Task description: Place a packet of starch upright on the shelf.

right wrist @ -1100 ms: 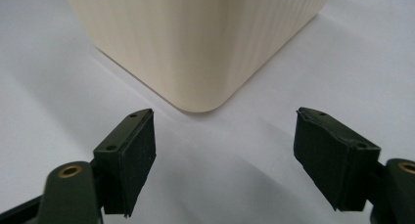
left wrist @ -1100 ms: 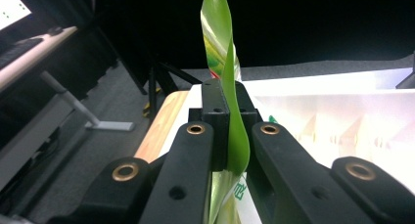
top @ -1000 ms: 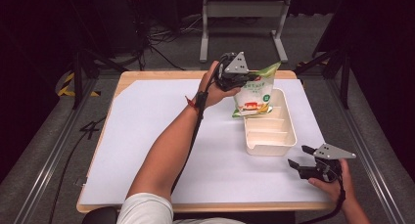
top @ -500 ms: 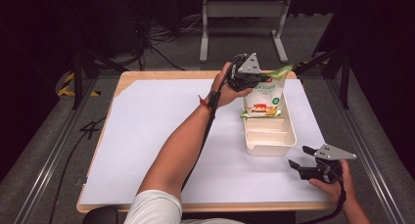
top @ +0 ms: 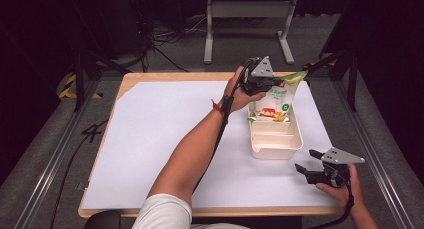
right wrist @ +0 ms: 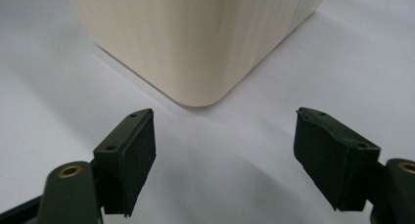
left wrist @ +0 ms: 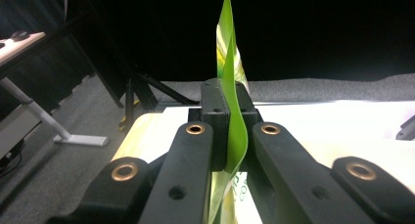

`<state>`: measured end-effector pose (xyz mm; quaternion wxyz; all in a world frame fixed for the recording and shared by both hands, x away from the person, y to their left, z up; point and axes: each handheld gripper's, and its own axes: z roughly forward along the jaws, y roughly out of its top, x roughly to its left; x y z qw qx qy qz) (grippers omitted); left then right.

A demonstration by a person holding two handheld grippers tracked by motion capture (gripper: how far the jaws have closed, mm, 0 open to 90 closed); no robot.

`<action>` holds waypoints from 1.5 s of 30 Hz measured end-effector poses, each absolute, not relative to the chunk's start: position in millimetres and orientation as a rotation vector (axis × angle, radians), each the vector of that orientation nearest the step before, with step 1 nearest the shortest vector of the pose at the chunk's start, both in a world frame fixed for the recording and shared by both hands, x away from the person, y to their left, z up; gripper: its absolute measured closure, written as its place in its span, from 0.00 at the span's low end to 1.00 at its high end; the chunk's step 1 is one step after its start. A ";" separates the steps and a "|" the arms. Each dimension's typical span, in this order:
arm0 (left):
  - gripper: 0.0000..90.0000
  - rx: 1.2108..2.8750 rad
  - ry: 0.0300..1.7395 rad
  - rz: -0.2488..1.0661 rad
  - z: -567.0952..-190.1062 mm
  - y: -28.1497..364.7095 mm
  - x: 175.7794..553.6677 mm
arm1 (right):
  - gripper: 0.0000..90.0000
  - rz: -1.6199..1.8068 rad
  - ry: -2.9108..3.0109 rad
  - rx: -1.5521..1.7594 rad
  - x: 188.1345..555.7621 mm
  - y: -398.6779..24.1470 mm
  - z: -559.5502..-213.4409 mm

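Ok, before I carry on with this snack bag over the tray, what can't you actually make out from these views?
- Snack bag print: too small to read in the high view; edge-on between the left gripper's fingers in its own view.
- Whether the bag's bottom touches the tray: hidden by the bag itself, high view.
- Tray's far compartment contents: bag covers it.
- Tray's inside: the right gripper view gives just its outer corner; the top is cut off.

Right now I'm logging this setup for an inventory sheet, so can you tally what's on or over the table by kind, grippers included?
Snack bags: 1, the green and white snack bag pinched by the left gripper.
Trays: 1, the cream tray.
Grippers: 2, counting the right gripper, jaws apart.
Total: 4.
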<state>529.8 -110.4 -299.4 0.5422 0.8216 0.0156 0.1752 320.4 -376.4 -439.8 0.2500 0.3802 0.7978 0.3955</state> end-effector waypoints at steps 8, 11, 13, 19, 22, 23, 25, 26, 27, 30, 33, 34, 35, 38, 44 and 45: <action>0.99 1.973 0.037 0.390 -312.9 -114.6 529.0 | 0.26 1.078 2.174 1.030 320.2 -376.0 -439.7; 0.99 1.977 0.047 0.379 -319.1 -112.8 530.3 | 0.26 1.079 2.174 1.030 320.3 -375.9 -439.7; 0.99 1.969 0.056 0.367 -321.3 -111.2 531.1 | 0.26 1.079 2.175 1.029 320.4 -375.9 -439.8; 0.98 1.992 0.048 0.368 -322.8 -110.1 529.6 | 0.26 1.075 2.175 1.033 320.5 -376.0 -439.8; 0.98 2.001 0.055 0.367 -325.5 -111.4 529.7 | 0.26 1.074 2.177 1.031 320.4 -375.6 -439.8; 0.98 2.008 0.063 0.367 -327.0 -112.0 530.0 | 0.26 1.074 2.177 1.030 320.4 -375.5 -439.9; 0.98 2.016 0.076 0.346 -329.8 -112.5 530.7 | 0.26 1.075 2.177 1.032 320.3 -375.5 -439.9; 0.98 2.014 0.077 0.335 -331.4 -112.7 531.0 | 0.26 1.077 2.178 1.032 320.4 -375.5 -440.0; 0.98 2.015 0.082 0.333 -332.0 -112.6 530.9 | 0.26 1.074 2.178 1.031 320.3 -375.4 -439.9; 0.98 2.016 0.086 0.327 -332.6 -112.5 530.4 | 0.26 1.078 2.178 1.029 320.1 -375.2 -439.7; 0.98 2.020 0.097 0.315 -334.1 -111.7 530.5 | 0.26 1.075 2.179 1.032 320.5 -375.0 -440.0; 0.98 2.019 0.096 0.316 -334.4 -111.5 530.9 | 0.26 1.075 2.180 1.031 320.5 -374.9 -439.9; 0.98 2.018 0.097 0.309 -334.9 -111.3 530.9 | 0.26 1.075 2.180 1.030 320.5 -374.8 -439.9; 0.98 2.019 0.104 0.304 -335.4 -111.2 530.6 | 0.26 1.072 2.180 1.033 320.6 -374.9 -439.9; 0.94 2.043 0.096 0.321 -335.5 -112.5 529.4 | 0.26 1.071 2.181 1.030 320.6 -375.2 -440.1; 0.94 2.044 0.095 0.326 -335.2 -112.3 529.1 | 0.26 1.071 2.180 1.030 320.6 -375.2 -440.0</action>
